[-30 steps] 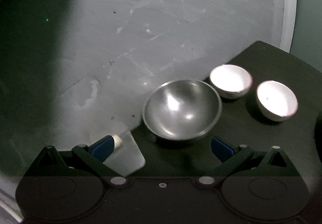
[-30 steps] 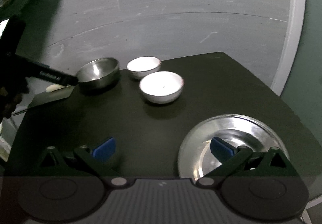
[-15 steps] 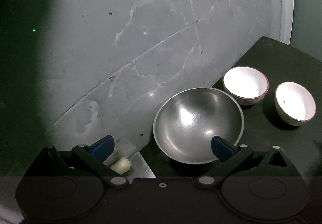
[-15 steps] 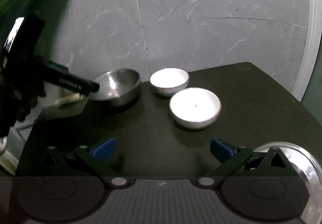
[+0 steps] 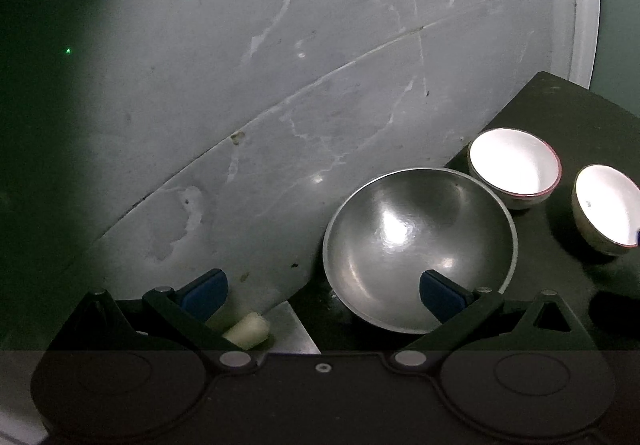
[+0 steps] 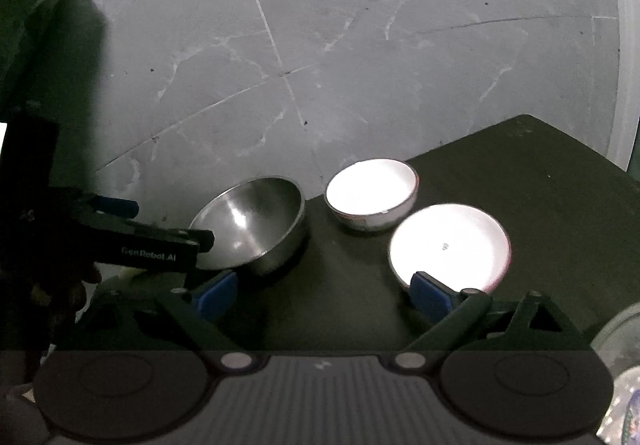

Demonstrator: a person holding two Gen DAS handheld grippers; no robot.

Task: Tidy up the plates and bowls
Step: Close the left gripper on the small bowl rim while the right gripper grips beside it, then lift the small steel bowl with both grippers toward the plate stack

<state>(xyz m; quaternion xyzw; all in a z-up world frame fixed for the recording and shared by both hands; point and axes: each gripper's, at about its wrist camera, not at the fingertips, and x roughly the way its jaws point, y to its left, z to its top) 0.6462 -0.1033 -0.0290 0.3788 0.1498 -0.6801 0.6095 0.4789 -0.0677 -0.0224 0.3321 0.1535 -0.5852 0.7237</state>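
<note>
A shiny silver steel bowl and two white ceramic bowls with thin red rims sit on a dark, near-black tabletop; grey veined stone floor.

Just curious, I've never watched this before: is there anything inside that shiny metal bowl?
The metal bowl holds no food, only glare. The left gripper is open, one fingertip over the near rim, hiding a little of the inside.

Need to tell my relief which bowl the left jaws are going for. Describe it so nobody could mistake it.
Start at the dark table and go to its left end. Three bowls sit there; the metal bowl is the leftmost, at the table's edge, with one finger of the open left gripper over its rim. It is shiny grey steel and the largest, whereas the two white bowls have red-edged rims.
</note>
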